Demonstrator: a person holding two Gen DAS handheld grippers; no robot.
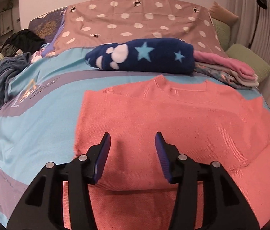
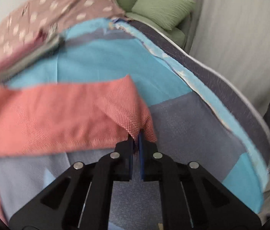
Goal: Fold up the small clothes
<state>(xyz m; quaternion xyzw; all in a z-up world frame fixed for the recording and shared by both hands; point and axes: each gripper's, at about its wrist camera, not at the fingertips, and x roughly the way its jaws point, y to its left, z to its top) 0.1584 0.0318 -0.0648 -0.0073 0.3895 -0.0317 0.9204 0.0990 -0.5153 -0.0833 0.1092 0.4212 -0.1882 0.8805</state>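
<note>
A coral pink knit top [image 1: 173,118] lies spread on the blue and grey bedspread [image 1: 39,115], neckline toward the far side. My left gripper [image 1: 133,140] is open and empty, hovering over the top's lower middle. In the right wrist view my right gripper [image 2: 136,134] is shut on a corner of the coral top [image 2: 58,118], at its right side, and holds that part lifted off the bedspread [image 2: 182,126]. The view is blurred by motion.
A folded navy fleece with stars and paw prints [image 1: 142,57] and a stack of folded pink and grey clothes [image 1: 228,71] lie beyond the top. A heap of dark unfolded clothes [image 1: 10,65] is at far left. Green pillows [image 2: 161,9] and the bed's right edge [image 2: 230,95] are near the right gripper.
</note>
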